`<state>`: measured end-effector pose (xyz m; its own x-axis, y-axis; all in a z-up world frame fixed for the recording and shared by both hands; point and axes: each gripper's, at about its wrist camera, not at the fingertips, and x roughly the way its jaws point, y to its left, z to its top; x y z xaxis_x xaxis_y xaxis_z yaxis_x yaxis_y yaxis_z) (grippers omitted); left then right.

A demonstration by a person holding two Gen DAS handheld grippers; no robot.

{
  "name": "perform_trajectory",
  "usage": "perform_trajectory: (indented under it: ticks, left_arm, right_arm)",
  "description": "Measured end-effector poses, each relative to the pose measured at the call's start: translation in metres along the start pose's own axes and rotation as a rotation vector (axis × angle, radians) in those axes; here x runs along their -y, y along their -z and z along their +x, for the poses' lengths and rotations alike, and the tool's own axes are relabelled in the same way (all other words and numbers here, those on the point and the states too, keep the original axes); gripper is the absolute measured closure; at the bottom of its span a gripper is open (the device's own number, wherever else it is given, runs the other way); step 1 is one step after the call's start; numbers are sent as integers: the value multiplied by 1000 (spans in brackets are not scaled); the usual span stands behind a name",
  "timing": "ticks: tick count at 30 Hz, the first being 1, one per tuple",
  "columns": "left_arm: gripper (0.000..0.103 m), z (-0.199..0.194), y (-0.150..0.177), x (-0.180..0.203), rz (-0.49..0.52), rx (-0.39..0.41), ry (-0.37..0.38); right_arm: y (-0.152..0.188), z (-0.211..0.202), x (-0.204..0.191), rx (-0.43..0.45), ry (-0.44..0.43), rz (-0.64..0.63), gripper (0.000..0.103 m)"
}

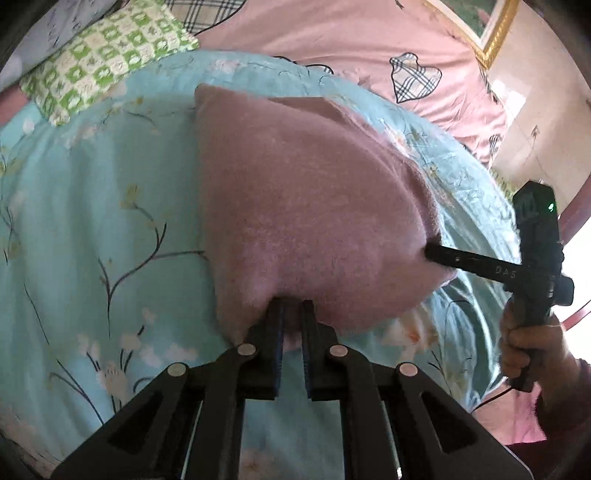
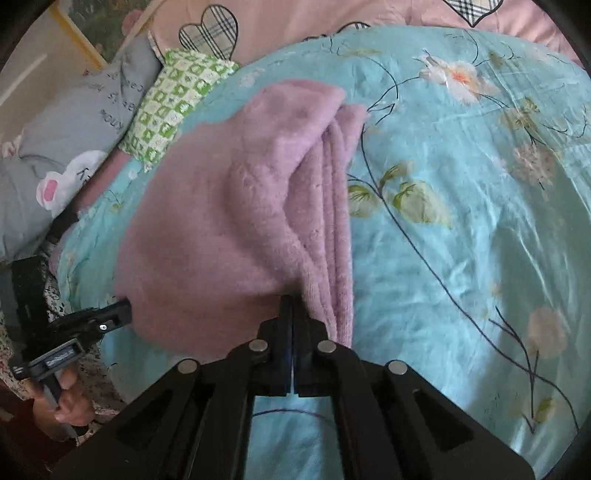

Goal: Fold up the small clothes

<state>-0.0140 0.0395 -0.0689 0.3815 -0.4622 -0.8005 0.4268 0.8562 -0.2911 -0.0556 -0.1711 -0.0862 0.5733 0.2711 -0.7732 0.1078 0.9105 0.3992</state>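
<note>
A fuzzy pink cloth (image 1: pixel 295 206) lies on a light blue flowered quilt (image 1: pixel 92 221), its near edge lifted. My left gripper (image 1: pixel 292 304) is shut on the cloth's near edge, pink fabric between its fingers. My right gripper (image 2: pixel 291 301) is shut on another corner of the same cloth (image 2: pixel 221 221), whose folded layers show along its right side. The right gripper also shows in the left wrist view (image 1: pixel 430 253), pinching the cloth's right corner. The left gripper shows in the right wrist view (image 2: pixel 123 308) at the cloth's left corner.
A green checked pillow (image 1: pixel 103 62) and a grey printed pillow (image 2: pixel 70 136) lie at the quilt's far side. A pink sheet with plaid hearts (image 1: pixel 369 55) lies beyond. A gold picture frame (image 1: pixel 495 33) leans on the wall.
</note>
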Motion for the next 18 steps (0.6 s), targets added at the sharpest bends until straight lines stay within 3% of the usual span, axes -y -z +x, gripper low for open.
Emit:
perform_trajectory:
  ticks: [5,8,10,11,13,15,17,18]
  left_arm:
    - [94,-13,5,10,44,-30,-59]
    - [86,-21,10,12,15,-47,-113]
    - [55,-30,10,16,16,-28,-198]
    - [30,-36,13,21,23,-3,-256]
    - [27,-51,18,27,51,64,-307]
    - [27,-60,21,32,71,91,-327]
    - [27,-64,26,35,88,107,-367]
    - [27,-65,30,36,98,110,-388]
  right_arm:
    - [2,-11,-11,-5,61,-35,103]
    - [10,-23,-15,3,74,-31,100]
    - [16,-34,-21,15,97,-36,99]
    - [19,-40,-25,23,101,-41,97]
    - [24,-49,-30,41,104,-48,86]
    - [30,-59,-34,64,112,-53,45]
    - [37,-69,-38,107,108,-62,34]
    - [41,-74,-41,126,103,-71,33]
